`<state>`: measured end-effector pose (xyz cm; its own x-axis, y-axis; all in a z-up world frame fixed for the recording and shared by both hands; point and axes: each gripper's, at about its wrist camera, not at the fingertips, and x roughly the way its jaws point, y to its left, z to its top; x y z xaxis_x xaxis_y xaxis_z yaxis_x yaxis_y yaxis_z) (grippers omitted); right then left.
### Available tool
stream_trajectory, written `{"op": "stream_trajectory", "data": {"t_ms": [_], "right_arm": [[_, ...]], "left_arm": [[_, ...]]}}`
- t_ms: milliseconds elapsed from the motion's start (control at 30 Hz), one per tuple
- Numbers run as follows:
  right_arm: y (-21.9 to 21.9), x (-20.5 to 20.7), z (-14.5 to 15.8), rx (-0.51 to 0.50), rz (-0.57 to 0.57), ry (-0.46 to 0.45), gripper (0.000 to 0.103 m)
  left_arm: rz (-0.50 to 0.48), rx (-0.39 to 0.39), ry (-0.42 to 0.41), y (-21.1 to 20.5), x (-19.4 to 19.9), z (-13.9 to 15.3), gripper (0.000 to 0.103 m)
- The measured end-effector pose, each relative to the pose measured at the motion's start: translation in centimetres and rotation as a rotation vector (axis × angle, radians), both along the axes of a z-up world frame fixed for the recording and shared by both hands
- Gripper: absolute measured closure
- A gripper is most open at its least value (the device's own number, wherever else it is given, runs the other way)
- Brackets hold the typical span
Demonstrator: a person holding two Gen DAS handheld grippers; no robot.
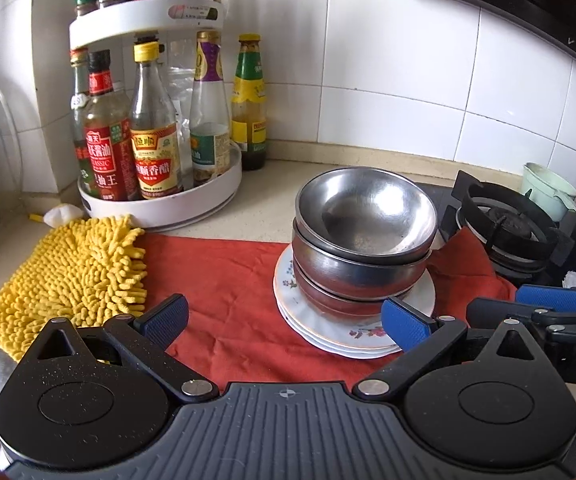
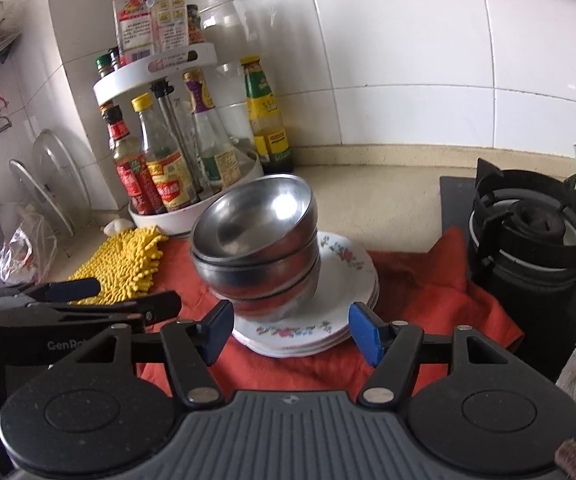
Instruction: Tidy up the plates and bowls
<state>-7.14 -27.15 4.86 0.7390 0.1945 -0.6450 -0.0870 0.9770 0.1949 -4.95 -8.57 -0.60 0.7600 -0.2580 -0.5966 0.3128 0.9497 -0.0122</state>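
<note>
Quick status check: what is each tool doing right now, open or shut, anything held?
Left tool: open, holding nothing.
Right tool: open, holding nothing, in front of the plates.

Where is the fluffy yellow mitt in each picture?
Left wrist view: the yellow mitt lies at lower left, on the left edge of the red cloth.
Right wrist view: the mitt sits left of centre, left of the steel bowls.
Shared landmark: the white bottle rack just behind it.

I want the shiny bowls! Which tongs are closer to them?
Right, it seems. The right tongs sit open straight before the bowls; the left tongs are open too, mostly off to their left.
</note>
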Motion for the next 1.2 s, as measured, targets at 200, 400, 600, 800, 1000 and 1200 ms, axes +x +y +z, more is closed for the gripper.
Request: {"op": "stream_trajectory", "data": {"t_ms": [200, 400, 600, 800, 1000, 1200], "right_arm": [[-0.1, -0.2, -0.2, -0.013, -0.039, -0.004, 0.043], [-0.4, -0.5, -0.5, 0.002, -0.064, -0.001, 0.043], [-0.5, -0.6, -0.4, 0.012, -0.067, 0.0, 0.043], [-0.7, -0.6, -0.4, 0.02, -0.062, 0.001, 0.043], [-0.7, -0.8, -0.1, 0.026, -0.061, -0.011, 0.043], [-0.6, -0.8, -0.1, 0.019, -0.059, -0.008, 0.043]], "left_arm": [[0.001, -0.009, -0.011, -0.3, -0.9, 0.2, 0.0], [0.011, 0.005, -0.021, -0.5, -1.2, 0.2, 0.0], [0.01, 0.018, -0.019, -0.9, -1.3, 0.1, 0.0], [0.025, 0.032, -0.055, -1.0, -1.8, 0.3, 0.0], [0.035, 0.037, -0.083, -0.9, -2.1, 0.6, 0.0], [0.032, 0.014, -0.049, -0.5, -1.8, 0.4, 0.0]]}}
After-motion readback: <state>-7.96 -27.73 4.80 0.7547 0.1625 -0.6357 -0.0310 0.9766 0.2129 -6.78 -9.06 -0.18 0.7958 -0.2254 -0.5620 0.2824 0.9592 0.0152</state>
